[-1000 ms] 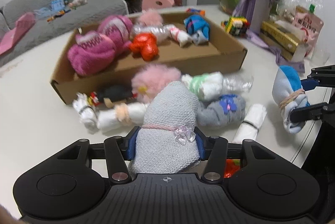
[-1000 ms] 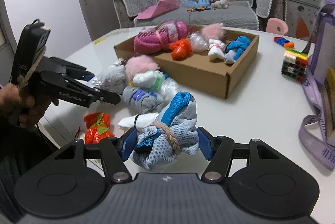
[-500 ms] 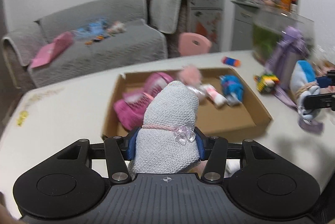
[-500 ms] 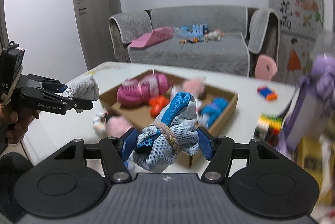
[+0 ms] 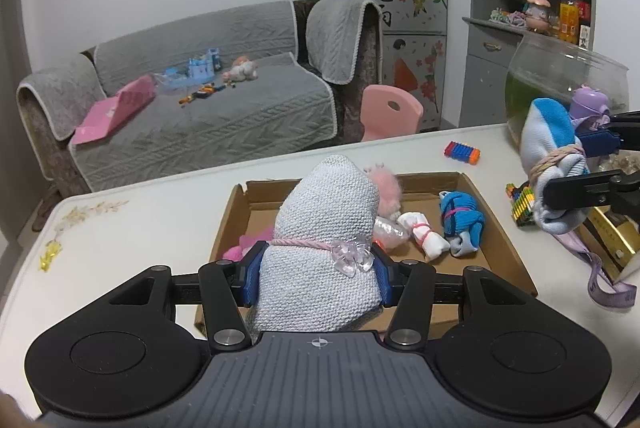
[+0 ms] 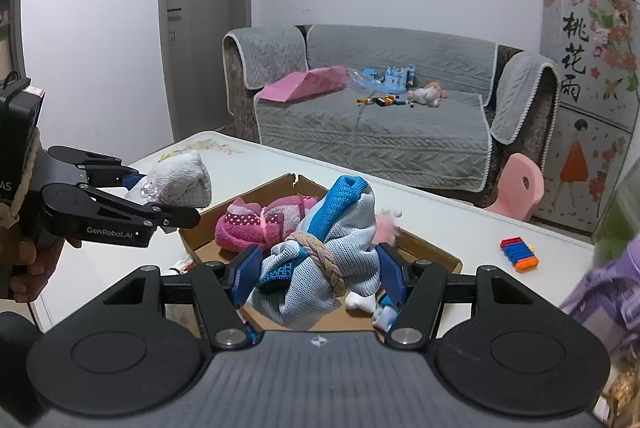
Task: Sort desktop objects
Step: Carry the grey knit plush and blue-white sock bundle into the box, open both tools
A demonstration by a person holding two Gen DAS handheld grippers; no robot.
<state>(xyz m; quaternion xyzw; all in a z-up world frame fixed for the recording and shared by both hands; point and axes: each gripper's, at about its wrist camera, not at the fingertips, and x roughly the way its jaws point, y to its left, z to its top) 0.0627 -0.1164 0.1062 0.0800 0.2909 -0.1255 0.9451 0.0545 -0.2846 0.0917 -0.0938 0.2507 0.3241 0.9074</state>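
Note:
My left gripper (image 5: 318, 268) is shut on a grey knitted sock bundle (image 5: 324, 228) tied with a pink cord, held above the near edge of the open cardboard box (image 5: 500, 228). My right gripper (image 6: 316, 270) is shut on a blue and pale grey sock bundle (image 6: 324, 252) tied with a braided band, also held over the box (image 6: 432, 252). Each gripper shows in the other's view: the right one (image 5: 568, 168) with its bundle (image 5: 548, 156), the left one (image 6: 160, 196) with its bundle (image 6: 180, 180). In the box lie a magenta bundle (image 6: 260, 220), a white bundle (image 5: 420, 236) and a blue bundle (image 5: 460, 220).
A glass fishbowl (image 5: 560, 84), a purple bottle (image 5: 588, 104) and stacked toy bricks (image 5: 520, 204) stand at the table's right. A blue and orange brick strip (image 5: 462, 152) lies behind the box. A grey sofa (image 5: 200, 108) and a pink chair (image 5: 390, 112) stand beyond the table.
Both grippers have risen and moved forward from the loose bundles at the table's near edge to above the box, each still holding its bundle.

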